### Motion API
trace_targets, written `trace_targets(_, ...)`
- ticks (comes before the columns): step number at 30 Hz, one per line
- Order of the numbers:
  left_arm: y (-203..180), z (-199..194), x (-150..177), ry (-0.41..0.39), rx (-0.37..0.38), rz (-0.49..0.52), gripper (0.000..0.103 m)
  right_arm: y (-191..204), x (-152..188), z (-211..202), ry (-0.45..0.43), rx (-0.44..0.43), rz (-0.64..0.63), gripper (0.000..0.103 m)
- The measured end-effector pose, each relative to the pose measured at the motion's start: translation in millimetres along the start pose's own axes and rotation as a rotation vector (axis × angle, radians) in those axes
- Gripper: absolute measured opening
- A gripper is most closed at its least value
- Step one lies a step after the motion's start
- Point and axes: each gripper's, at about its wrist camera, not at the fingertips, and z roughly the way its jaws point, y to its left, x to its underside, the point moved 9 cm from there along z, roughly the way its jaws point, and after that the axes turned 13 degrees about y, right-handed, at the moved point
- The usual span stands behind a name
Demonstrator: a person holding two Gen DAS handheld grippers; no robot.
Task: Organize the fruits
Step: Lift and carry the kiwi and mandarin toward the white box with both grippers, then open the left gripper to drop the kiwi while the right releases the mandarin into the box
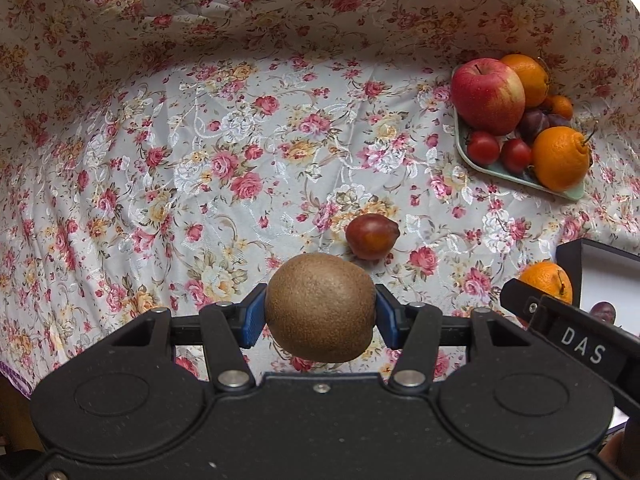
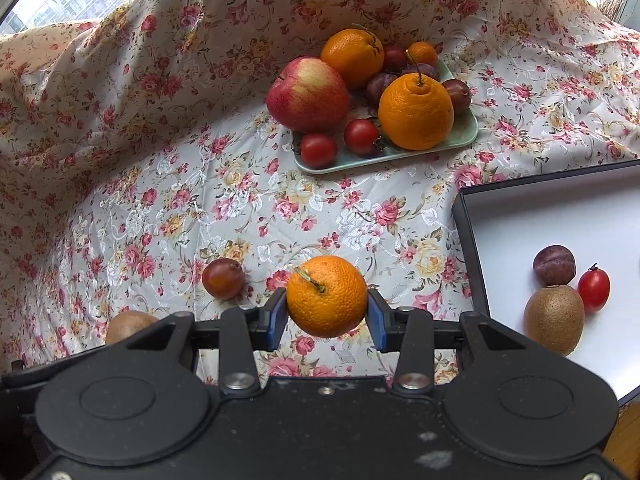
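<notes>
Both jaws pinch fruit: my left gripper (image 1: pixel 320 312) lifts a kiwi (image 1: pixel 320 307), my right gripper (image 2: pixel 327 304) a mandarin (image 2: pixel 327 297), likely bound for the box (image 2: pixel 520 216) at right.

Your left wrist view looks steeply down along its fingers onto the cloth (image 1: pixel 224 128), close in, with the kiwi (image 1: pixel 320 307) filling the near centre. The tray (image 1: pixel 520 178) sits far off at 2 o'clock and the box (image 1: pixel 600 276) clips in at 3 o'clock. Your right wrist view also tilts steeply down, close over the mandarin (image 2: pixel 327 297), tray (image 2: pixel 384 156) at 12 o'clock, box (image 2: pixel 520 216) at 3 o'clock. The 2 views share the tray, the box and the loose plum (image 1: pixel 372 236) (image 2: pixel 223 278).
</notes>
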Motion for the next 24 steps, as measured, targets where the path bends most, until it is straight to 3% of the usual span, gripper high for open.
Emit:
trace_targets(12, -68, -3, 12, -0.016, 0.008, 0.13, 0.059, -55, -10, -21, -0.042, 0.026, 0.087, 0.043)
trace_targets(24, -161, -12, 29, -0.026, 0.066, 0.267, 0.059, -167, -19, -50, -0.13, 0.137, 0.24, 0.043)
